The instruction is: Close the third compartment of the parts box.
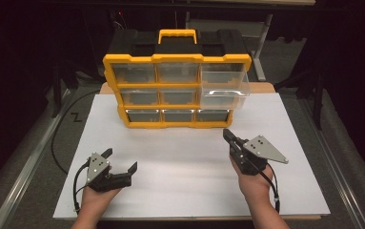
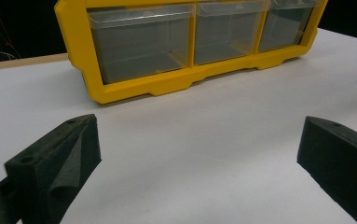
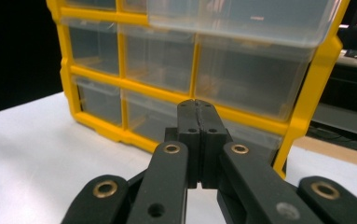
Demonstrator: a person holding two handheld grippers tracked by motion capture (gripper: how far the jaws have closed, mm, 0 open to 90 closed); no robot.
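A yellow and black organizer with clear drawers stands at the back of the white table. Its top right drawer is pulled out toward me. My right gripper is shut and empty, raised in front of the organizer's right side, jaws pressed flat together. The pulled-out drawer hangs above it in the right gripper view. My left gripper rests low at the front left, wide open with nothing between its fingers. It faces the organizer's bottom drawer row.
A yellow carry handle tops the organizer. A black cable runs along the floor left of the table. Metal rails flank the table on both sides. White table surface stretches between the two hands.
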